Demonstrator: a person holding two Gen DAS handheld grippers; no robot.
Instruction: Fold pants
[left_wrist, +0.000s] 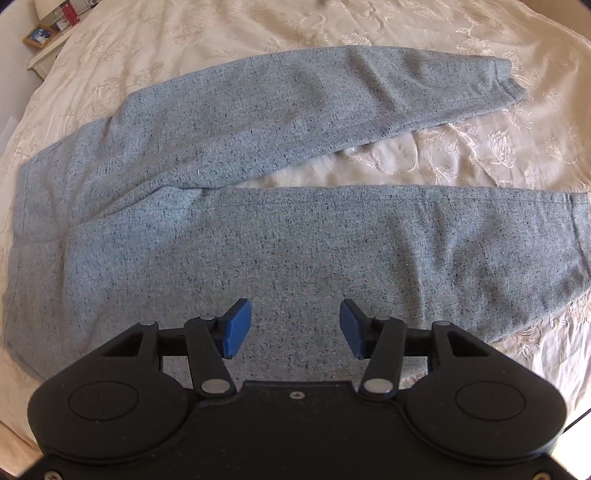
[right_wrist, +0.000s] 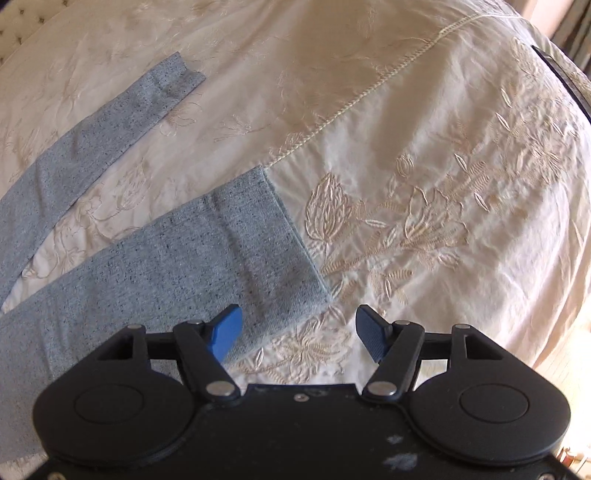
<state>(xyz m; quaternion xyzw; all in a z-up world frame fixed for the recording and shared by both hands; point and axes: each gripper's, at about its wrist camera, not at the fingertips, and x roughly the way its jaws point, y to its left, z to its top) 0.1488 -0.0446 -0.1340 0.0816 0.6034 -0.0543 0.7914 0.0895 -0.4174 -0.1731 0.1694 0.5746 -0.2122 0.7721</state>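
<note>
- Waist end of the grey pants (left_wrist: 229, 236) cut off at the left edge of the left wrist view
- Lower edge of the near leg hidden behind the left gripper (left_wrist: 294, 328) body
- In the right wrist view, upper part of both legs cut off at the left edge; strip of near leg hidden under the right gripper (right_wrist: 298, 334) housing
- Framed picture (left_wrist: 38, 35) and red object (left_wrist: 69, 14) at top left too small to identify
- Dark-edged item (right_wrist: 561, 74) at far right cut off, unidentifiable
- Bedspread (right_wrist: 406, 110) borders lost beyond the fisheye rim
</note>
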